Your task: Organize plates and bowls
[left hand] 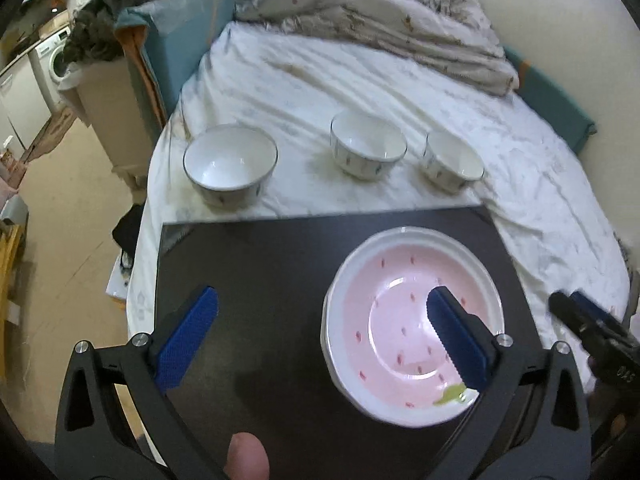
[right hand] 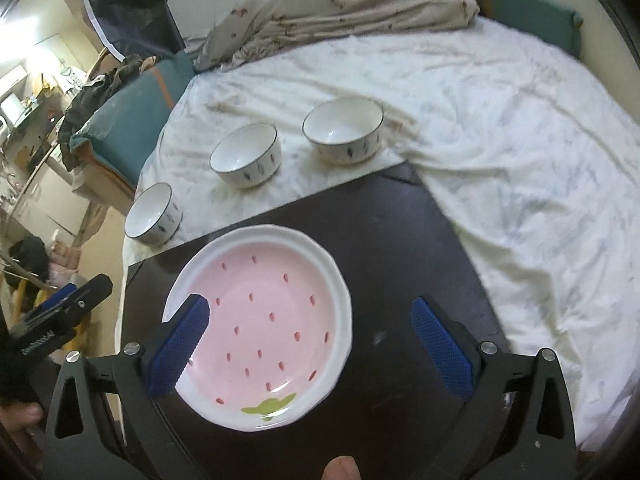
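While both grippers hang above the dark board (left hand: 256,264), each stands with its blue pads spread wide and nothing between them. Left gripper (left hand: 322,312): seen from its own camera, its right pad overlaps the pink plate (left hand: 400,320) in the view, and whether it touches the plate cannot be told; its left pad lies over bare board. Right gripper (right hand: 310,322): its left pad overlaps the near-left rim of the same plate (right hand: 272,312), its right pad over bare board. The plate, pink with red flecks, a green leaf mark and a white rim, sits on the board; in the left view a second white rim shows beneath its left edge. Beyond the board's far edge, three white bowls stand apart in a row on the rumpled white sheet (left hand: 520,184): left bowl (left hand: 231,164), middle bowl (left hand: 368,145), right bowl (left hand: 454,161). A crumpled beige blanket (left hand: 384,16) lies at the far end of the sheet. A teal cushion (right hand: 132,128) and a washing machine (left hand: 52,62) occupy the far left. Fingertips (left hand: 246,456) show at the near edge.
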`<state>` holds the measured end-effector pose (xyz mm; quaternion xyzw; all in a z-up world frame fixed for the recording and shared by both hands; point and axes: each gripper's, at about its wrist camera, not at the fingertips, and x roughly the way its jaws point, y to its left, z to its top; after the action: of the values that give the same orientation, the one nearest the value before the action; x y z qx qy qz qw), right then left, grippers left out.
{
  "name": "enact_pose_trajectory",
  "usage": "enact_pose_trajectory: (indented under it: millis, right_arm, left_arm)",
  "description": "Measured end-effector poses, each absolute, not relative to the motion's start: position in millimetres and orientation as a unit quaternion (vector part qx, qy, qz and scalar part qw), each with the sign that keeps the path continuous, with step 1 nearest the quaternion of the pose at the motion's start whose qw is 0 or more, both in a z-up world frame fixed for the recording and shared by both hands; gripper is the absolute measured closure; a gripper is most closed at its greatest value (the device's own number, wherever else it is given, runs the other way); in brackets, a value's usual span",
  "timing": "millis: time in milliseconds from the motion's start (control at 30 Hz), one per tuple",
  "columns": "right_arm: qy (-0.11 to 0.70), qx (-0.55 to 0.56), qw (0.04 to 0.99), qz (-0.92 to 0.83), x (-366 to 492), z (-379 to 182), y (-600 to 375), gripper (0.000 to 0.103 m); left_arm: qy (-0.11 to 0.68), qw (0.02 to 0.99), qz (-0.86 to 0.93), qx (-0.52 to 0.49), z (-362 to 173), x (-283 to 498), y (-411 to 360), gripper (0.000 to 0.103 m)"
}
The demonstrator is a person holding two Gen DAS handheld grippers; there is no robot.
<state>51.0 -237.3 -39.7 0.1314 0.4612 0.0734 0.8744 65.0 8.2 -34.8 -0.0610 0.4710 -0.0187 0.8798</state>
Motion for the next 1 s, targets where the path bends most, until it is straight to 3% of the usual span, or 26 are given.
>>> enact_pose_trajectory:
  millis: [133, 633, 1000]
  right_arm:
    - [0.417, 0.117, 0.899, 0.069, 37.8, -29.4, -241.2, 0.000]
    - [0.408, 0.149, 0.895, 0.098, 13.2, -5.0, -257.2, 0.000]
    - [0.404, 0.133, 0.900, 0.097, 27.3, 15.3, -260.6, 0.000]
  left_arm:
    - [0.462, 0.886, -0.016, -0.037, -29.5, 58.4, -2.8, 0.000]
    - [0.442, 0.897, -0.026, 0.014, 16.0, 19.6, -30.1, 0.000]
    - [0.439, 0.897, -0.045, 0.030, 33.5, 61.6, -49.8, 0.000]
